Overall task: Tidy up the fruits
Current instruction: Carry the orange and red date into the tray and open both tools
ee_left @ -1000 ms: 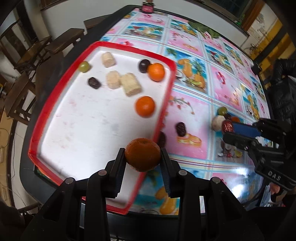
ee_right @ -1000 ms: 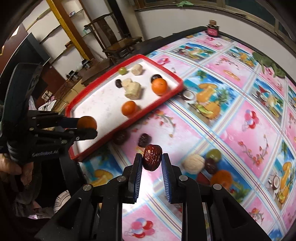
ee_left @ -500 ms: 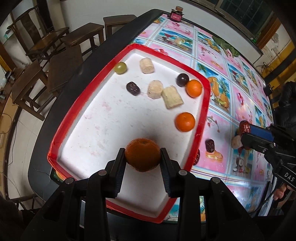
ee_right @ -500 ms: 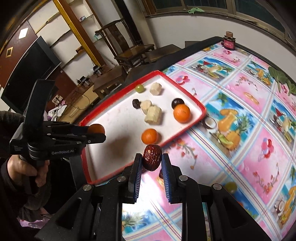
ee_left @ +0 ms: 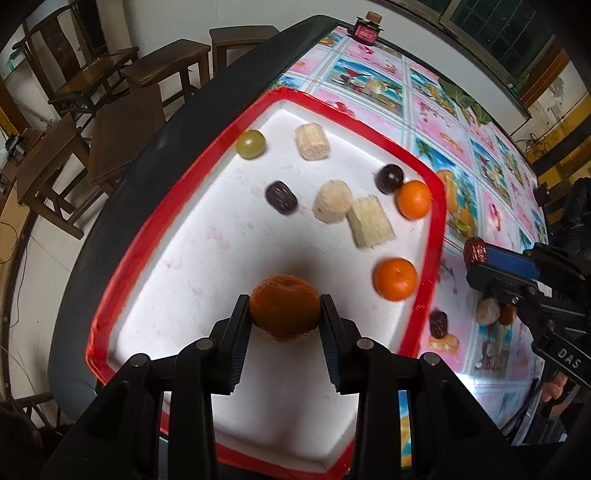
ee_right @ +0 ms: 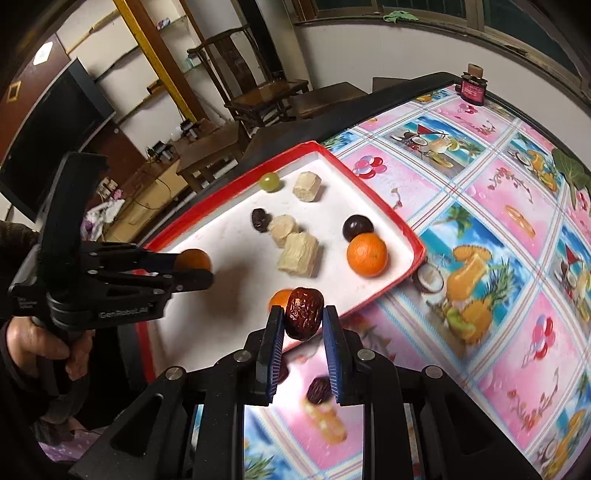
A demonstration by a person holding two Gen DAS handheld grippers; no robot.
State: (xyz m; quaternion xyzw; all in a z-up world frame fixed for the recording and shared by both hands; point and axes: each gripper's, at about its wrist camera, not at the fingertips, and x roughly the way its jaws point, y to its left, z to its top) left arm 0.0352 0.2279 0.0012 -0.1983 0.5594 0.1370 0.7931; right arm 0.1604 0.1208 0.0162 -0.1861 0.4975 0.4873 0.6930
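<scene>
Tray (ee_left: pixel 436 236): two oranges (ee_left: pixel 394 278), three cane pieces (ee_left: pixel 370 226), two dates (ee_left: pixel 281 197), one grape (ee_left: pixel 250 144). Left hand-held gripper (ee_left: pixel 284 314) clamps an orange; right hand-held gripper (ee_right: pixel 303 319) clamps a date.

A lived-in home, a dining or sitting room. The table (ee_right: pixel 491 192) wears a glossy oilcloth (ee_right: pixel 461 236) printed with fruit and drinks, and a small jar (ee_right: pixel 472 86) stands at its far edge, upper right of the right wrist view. Dark carved wooden chairs (ee_right: pixel 258 92) and stools (ee_left: pixel 166 70) crowd the upper left. A flat television (ee_right: pixel 48 133) sits at far left, wall shelves (ee_right: pixel 122 62) above it, windows (ee_right: pixel 424 9) along the top.
</scene>
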